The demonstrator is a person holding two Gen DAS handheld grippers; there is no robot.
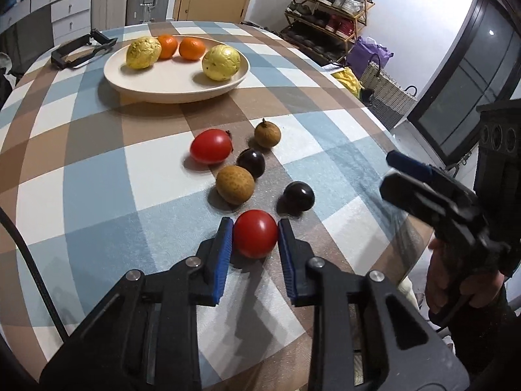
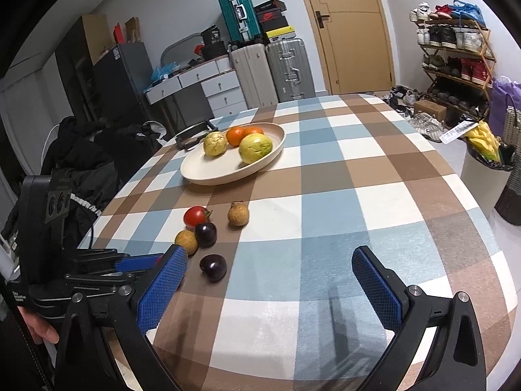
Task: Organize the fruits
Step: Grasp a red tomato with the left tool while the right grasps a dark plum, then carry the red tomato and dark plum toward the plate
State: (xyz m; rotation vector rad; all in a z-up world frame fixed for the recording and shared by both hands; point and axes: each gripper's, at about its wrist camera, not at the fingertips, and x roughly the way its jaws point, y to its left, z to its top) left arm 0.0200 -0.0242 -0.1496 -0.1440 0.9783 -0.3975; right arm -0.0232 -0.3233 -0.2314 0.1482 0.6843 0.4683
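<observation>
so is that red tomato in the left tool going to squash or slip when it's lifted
The smooth round red tomato sits between the blue ribbed pads of the left tool, which touch both sides. Its glossy skin looks slippery, though the ribbing probably helps. It shows no visible denting, so it likely holds, but tomatoes bruise easily. If released on the checked tablecloth, it would probably roll.

Hidden and cut-off parts

In the right wrist view the near tomato is screened by the left gripper [image 2: 143, 262], whose body is cut off at 9 o'clock; the second orange [image 2: 255, 130] is half covered by the guava [image 2: 255, 148].
</observation>
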